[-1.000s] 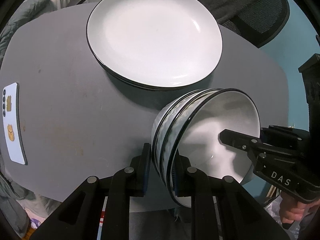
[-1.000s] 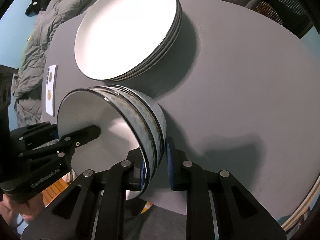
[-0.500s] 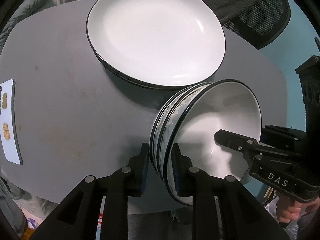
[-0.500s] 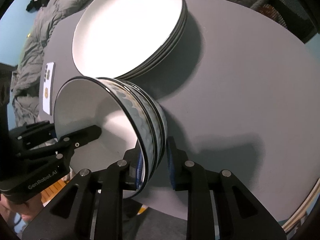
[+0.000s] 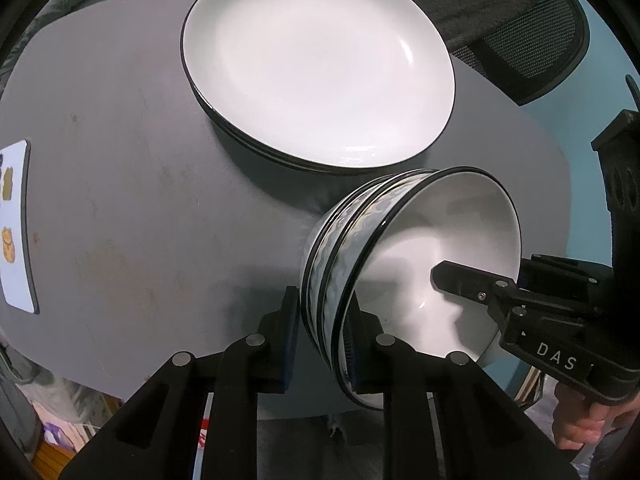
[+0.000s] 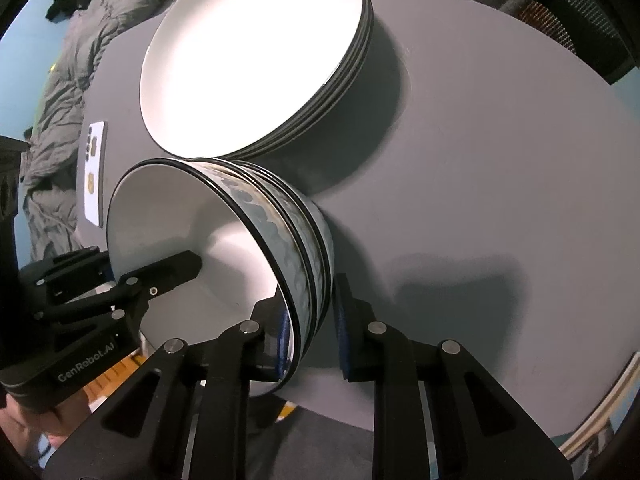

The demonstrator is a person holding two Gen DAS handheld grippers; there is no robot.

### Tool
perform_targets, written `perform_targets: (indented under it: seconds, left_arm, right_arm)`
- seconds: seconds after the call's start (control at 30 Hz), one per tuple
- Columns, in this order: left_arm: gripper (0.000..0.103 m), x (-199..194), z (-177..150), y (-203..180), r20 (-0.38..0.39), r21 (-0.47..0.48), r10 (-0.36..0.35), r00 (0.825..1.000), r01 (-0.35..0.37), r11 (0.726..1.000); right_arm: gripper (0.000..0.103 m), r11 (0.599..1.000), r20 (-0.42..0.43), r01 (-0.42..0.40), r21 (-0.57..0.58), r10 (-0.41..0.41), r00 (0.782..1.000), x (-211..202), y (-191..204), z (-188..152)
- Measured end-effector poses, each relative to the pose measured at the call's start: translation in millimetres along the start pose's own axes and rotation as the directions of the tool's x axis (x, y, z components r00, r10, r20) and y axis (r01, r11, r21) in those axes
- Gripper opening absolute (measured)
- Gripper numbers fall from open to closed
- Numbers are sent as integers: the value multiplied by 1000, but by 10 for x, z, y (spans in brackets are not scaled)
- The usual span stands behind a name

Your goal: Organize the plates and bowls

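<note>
Left gripper [image 5: 320, 336] and right gripper [image 6: 308, 332] each clamped on opposite rims of nested bowls [image 5: 400, 264], held just beside stacked plates [image 5: 316, 64] on grey table [image 5: 120, 200]. Stacking apparently done; bowls not yet set down.

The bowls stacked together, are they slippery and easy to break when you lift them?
Probably yes to both. The stack of bowls looks glossy and glazed, so the rims could slide in a pinch. They look ceramic, so a drop onto the table might chip them. Several nested bowls likely weigh a lot, which may be why both the left hand-held gripper and right hand-held gripper clamp the rims.
</note>
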State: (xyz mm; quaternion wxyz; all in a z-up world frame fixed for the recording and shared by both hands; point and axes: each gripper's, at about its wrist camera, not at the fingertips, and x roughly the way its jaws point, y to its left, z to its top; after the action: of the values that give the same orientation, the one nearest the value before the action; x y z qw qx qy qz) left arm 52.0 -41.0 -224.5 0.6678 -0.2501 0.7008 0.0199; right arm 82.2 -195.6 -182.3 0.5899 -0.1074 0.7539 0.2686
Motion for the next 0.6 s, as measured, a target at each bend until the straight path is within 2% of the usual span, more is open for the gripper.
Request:
perform_targets:
  seconds: [0.33, 0.6]
  left_arm:
    - [19, -171, -68, 18, -14, 1, -4, 1000, 4, 1000]
    - [19, -497, -15, 21, 21, 12, -5, 1000, 5, 1000]
  right_arm:
    - [19, 1000, 8, -5, -10, 5, 1000, -138, 101, 17]
    - [19, 1000, 35, -24, -18, 24, 999, -306, 234, 61]
